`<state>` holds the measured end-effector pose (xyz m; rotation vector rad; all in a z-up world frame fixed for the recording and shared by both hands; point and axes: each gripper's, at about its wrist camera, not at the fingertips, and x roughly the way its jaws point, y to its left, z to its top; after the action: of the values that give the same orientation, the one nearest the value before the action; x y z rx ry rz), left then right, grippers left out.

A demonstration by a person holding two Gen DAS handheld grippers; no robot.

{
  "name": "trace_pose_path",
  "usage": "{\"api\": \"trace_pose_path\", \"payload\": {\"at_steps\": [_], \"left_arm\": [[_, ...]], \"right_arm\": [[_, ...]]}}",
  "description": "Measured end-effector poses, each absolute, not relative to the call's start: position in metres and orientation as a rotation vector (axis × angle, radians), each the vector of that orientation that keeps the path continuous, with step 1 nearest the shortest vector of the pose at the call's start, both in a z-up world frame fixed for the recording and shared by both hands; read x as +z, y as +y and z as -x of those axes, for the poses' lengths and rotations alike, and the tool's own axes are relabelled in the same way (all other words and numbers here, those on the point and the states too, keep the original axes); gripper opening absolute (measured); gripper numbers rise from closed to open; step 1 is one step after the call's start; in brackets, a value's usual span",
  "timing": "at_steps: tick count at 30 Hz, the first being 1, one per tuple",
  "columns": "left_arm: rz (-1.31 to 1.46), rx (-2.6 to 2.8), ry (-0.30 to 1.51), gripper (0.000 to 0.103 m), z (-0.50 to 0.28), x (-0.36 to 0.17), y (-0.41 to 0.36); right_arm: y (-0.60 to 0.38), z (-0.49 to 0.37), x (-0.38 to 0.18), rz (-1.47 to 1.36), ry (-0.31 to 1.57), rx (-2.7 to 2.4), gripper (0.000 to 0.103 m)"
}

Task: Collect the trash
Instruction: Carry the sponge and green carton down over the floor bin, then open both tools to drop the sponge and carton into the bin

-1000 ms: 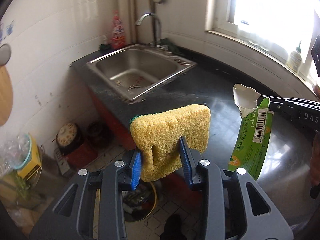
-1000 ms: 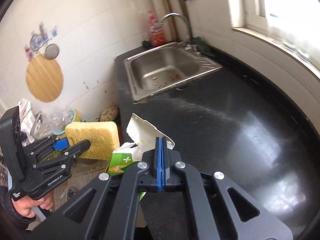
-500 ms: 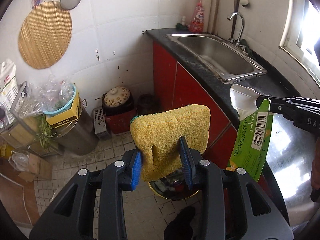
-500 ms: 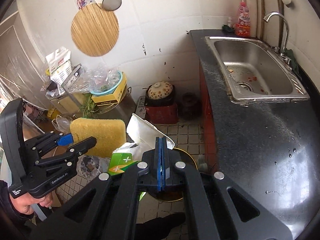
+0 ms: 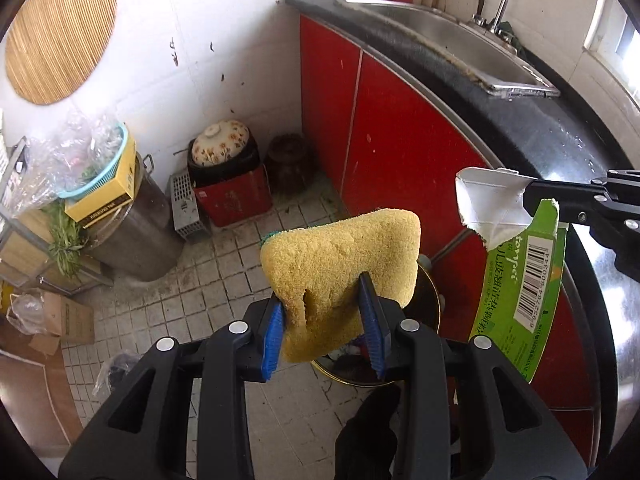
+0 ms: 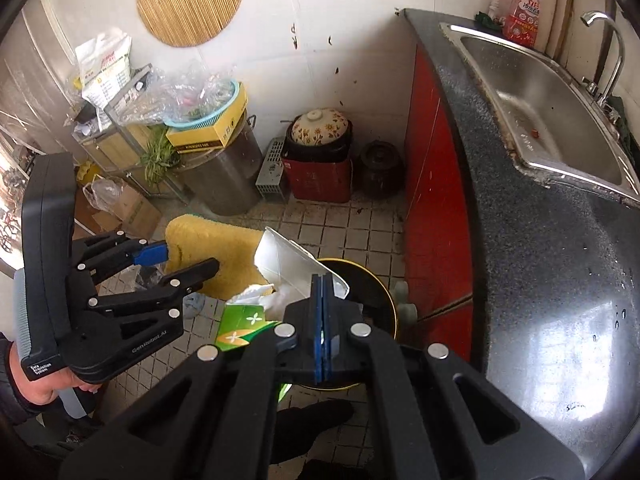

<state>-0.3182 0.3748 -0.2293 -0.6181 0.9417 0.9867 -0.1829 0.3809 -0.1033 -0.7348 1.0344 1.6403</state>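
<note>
My left gripper [image 5: 324,320] is shut on a yellow sponge [image 5: 344,264] with a green backing and holds it in the air above a round gold-rimmed trash bin [image 5: 424,292] on the floor. My right gripper [image 6: 322,312] is shut on a torn green carton [image 6: 244,324] with a white inside; the carton [image 5: 520,280] hangs from it to the right of the sponge. In the right wrist view the bin [image 6: 372,280] lies just beyond the jaws, the sponge [image 6: 212,248] and left gripper [image 6: 176,260] to the left.
A black counter [image 6: 540,272] with a steel sink [image 6: 536,112] runs along the right over red cabinet doors [image 5: 400,140]. On the tiled floor stand a red crate with a flowered pot [image 5: 224,176], a dark jar [image 5: 288,160], a steel drum [image 5: 132,224] and cardboard boxes [image 5: 68,316].
Both grippers swung left off the counter and tilted down, carrying sponge and carton; the floor and trash bin now lie below them. Both grips are unchanged.
</note>
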Motion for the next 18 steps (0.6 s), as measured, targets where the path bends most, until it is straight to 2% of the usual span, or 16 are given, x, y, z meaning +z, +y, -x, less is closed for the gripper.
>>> {"api": "trace_pose_path", "payload": {"at_steps": [10, 11, 12, 14, 15, 16, 18], "left_arm": [[0.642, 0.933, 0.95, 0.036, 0.313, -0.244, 0.385], [0.642, 0.931, 0.95, 0.041, 0.313, -0.244, 0.386], [0.647, 0.932, 0.946, 0.056, 0.314, -0.244, 0.387], [0.669, 0.93, 0.921, 0.077, 0.318, -0.242, 0.388], [0.669, 0.938, 0.912, 0.078, 0.32, -0.241, 0.387], [0.671, 0.936, 0.91, 0.078, 0.321, -0.241, 0.388], [0.678, 0.937, 0.909, 0.078, 0.324, -0.24, 0.386]], "right_arm": [[0.397, 0.184, -0.115, 0.765, 1.043, 1.628, 0.002], [0.398, 0.183, -0.115, 0.763, 1.045, 1.629, 0.002], [0.399, 0.183, -0.115, 0.764, 1.056, 1.632, 0.002], [0.402, 0.181, -0.118, 0.768, 1.085, 1.641, 0.02], [0.401, 0.179, -0.117, 0.761, 1.081, 1.643, 0.053], [0.399, 0.177, -0.115, 0.742, 1.068, 1.645, 0.079], [0.393, 0.172, -0.109, 0.702, 1.045, 1.648, 0.08]]}}
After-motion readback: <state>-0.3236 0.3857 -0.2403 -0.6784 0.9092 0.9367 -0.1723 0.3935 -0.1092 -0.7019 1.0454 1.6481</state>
